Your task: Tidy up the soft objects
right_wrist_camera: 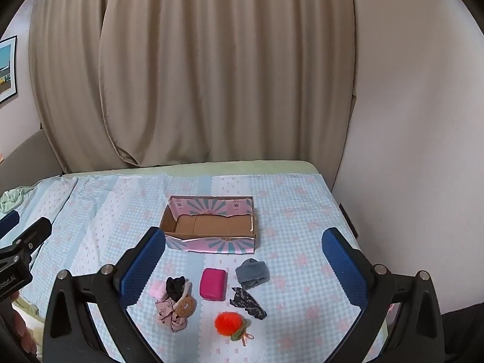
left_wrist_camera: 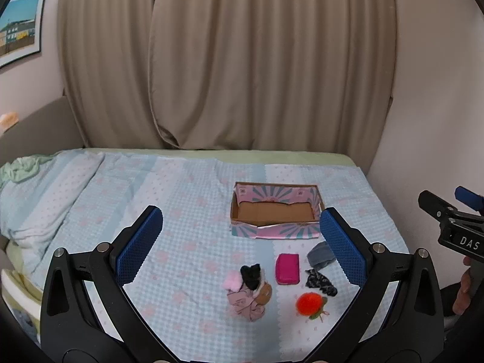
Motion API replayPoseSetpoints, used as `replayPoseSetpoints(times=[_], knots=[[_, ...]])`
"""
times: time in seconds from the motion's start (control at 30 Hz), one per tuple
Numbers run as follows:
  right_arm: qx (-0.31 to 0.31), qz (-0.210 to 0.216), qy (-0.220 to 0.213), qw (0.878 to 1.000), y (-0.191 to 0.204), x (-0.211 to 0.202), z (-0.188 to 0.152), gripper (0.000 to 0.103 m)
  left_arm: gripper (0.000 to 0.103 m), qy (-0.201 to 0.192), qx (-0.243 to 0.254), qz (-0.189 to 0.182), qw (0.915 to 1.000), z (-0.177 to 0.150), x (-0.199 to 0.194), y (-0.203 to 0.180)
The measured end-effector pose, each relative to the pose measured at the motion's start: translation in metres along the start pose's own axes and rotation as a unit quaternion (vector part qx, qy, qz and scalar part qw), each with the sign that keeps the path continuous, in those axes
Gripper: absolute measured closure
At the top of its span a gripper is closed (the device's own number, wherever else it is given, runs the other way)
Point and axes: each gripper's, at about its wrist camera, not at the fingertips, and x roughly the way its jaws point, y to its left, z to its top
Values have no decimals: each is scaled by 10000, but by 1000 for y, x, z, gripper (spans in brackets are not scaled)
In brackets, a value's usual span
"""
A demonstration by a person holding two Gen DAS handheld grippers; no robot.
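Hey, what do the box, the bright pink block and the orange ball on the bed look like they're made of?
Box: cardboard, going by the bare brown inside and torn rim, with a matte pink and teal printed outside. Pink block: smooth, even surface with rounded corners, possibly foam or a padded case; the material is unclear. Orange ball: fuzzy outline, likely a yarn or faux-fur pompom.

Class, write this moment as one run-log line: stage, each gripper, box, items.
stage: start | left gripper: open, empty | right gripper: open, empty | cardboard box: empty | soft items: on bedspread, none boxed
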Motion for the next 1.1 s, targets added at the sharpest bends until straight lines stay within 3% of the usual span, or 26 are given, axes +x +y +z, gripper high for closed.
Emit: replayPoseSetpoints(times=[1.1], knots=[[15, 15, -6, 10000, 3, -3, -4, 0, 0, -74, 0, 91, 9999, -9, -6, -7]])
